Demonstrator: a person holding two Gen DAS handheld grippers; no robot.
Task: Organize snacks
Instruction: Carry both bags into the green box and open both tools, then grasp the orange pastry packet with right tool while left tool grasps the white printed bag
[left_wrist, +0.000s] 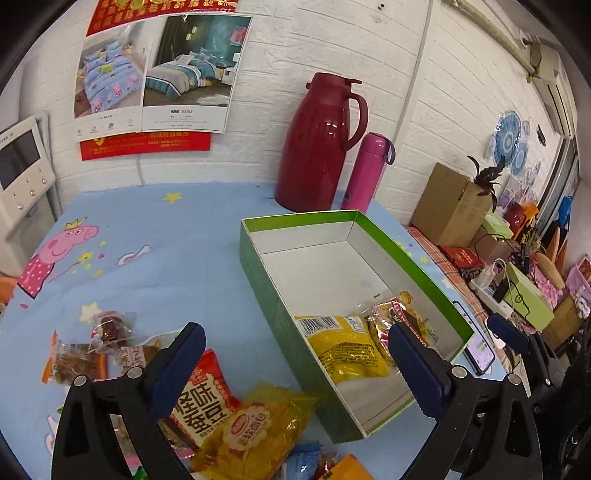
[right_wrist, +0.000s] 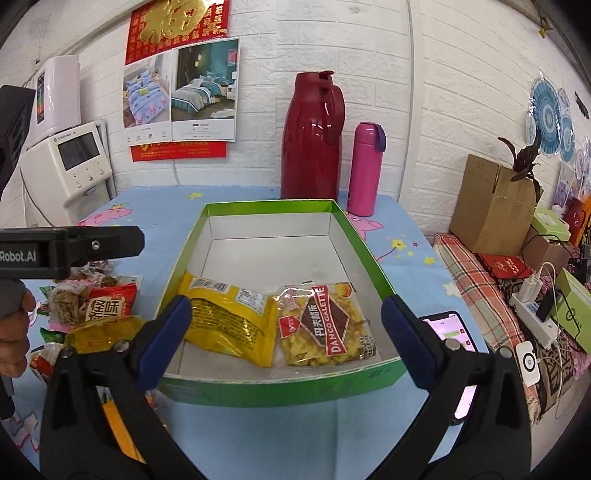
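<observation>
Two wrist fisheyes looking forward over the tabletop toward the white brick wall.

From the left gripper (left_wrist: 295, 365) we are looking down from low and close, sitting left of the green box (left_wrist: 269, 295) and seeing it slanted, with the loose snack pile (left_wrist: 207, 398) just under our jaws. From the right gripper (right_wrist: 286, 328) we are facing the green box (right_wrist: 280, 391) almost square-on from its near end, close above it. Both views are sharing the box, the red jug (left_wrist: 317, 147) (right_wrist: 312, 140), the pink bottle (left_wrist: 364, 173) (right_wrist: 364, 170) and the posters (left_wrist: 155, 70) (right_wrist: 181, 88).
</observation>
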